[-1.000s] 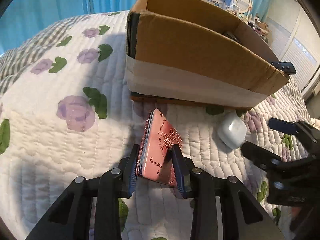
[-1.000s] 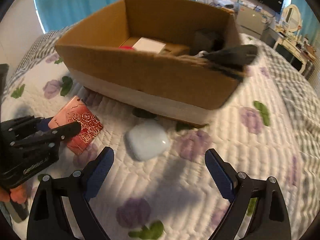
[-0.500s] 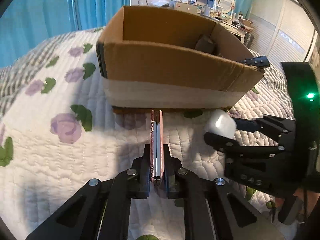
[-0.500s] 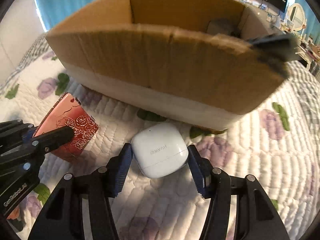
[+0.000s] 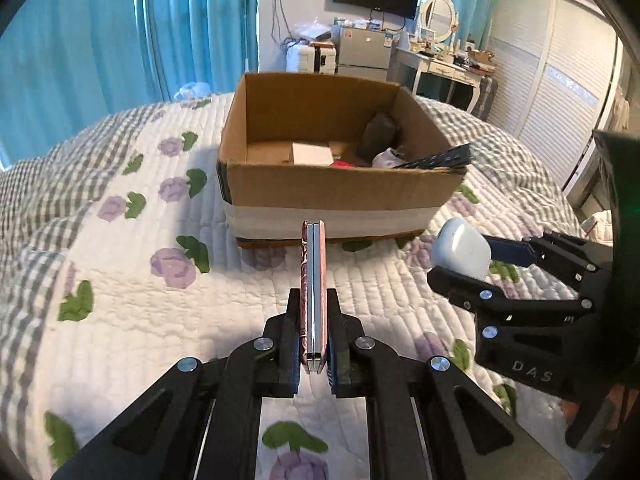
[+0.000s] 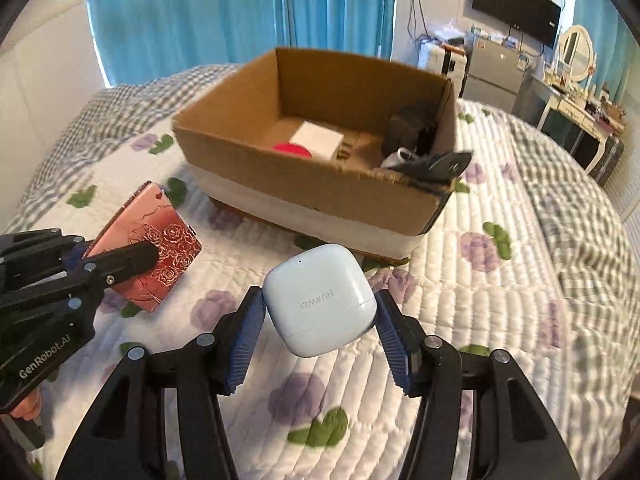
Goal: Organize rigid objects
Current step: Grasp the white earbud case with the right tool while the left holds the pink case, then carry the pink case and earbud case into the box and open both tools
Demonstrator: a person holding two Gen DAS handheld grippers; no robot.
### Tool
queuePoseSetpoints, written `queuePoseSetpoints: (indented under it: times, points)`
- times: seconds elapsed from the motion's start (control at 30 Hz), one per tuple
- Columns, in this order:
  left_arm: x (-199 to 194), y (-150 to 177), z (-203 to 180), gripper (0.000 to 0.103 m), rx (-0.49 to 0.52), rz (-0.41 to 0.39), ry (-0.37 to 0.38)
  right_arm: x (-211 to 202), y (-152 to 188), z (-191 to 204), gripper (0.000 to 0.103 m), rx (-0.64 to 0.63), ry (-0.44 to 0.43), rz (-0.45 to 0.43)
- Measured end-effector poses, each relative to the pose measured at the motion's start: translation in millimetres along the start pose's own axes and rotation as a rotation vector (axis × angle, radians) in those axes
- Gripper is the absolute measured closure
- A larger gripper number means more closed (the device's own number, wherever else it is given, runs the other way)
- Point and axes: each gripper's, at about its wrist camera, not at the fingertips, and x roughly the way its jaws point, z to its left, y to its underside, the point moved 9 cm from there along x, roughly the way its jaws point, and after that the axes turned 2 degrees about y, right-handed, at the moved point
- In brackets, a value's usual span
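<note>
My left gripper [image 5: 314, 336] is shut on a thin pink case with rose print [image 5: 314, 288], held edge-up above the quilt; it also shows in the right wrist view [image 6: 156, 248]. My right gripper [image 6: 320, 328] is shut on a white earbud case [image 6: 320, 300], lifted off the quilt; it also shows in the left wrist view [image 5: 460, 248]. An open cardboard box [image 5: 340, 192] stands ahead of both grippers, also in the right wrist view [image 6: 312, 196]. It holds a white box [image 6: 318, 138], a red item [image 6: 292, 150], a dark object and a black remote [image 6: 436, 164] resting on its rim.
The floral quilted bedspread [image 5: 120, 300] covers the bed under the box. Blue curtains [image 5: 100, 28] hang behind. A dresser, mirror, small fridge and wall television stand at the far side of the room.
Both grippers have lifted with their objects. The right gripper closed on the earbud case and raised it. The pink case now stands edge-up; the box interior has come into view.
</note>
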Motion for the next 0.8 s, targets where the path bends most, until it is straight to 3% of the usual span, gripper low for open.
queuePoseSetpoints:
  times: [0.2,0.43,0.6,0.8]
  points:
    - [-33,-14,-2,0.093,-0.021,-0.02,0.009,-52,-22,6,0.047,-0.006,0.002,-0.068]
    - [-57,-70,-4,0.093,0.008,-0.084,0.016,-97,-73,4,0.047,-0.036,-0.005,-0.153]
    - [-40,-112,0,0.093,0.023,-0.069,0.015,-100,-111,-10,0.047,-0.028,0.0,-0.202]
    - [19,-152,12,0.093,0.018,-0.012,-0.018,-73,-145,-29,0.047,-0.014,0.008,-0.214]
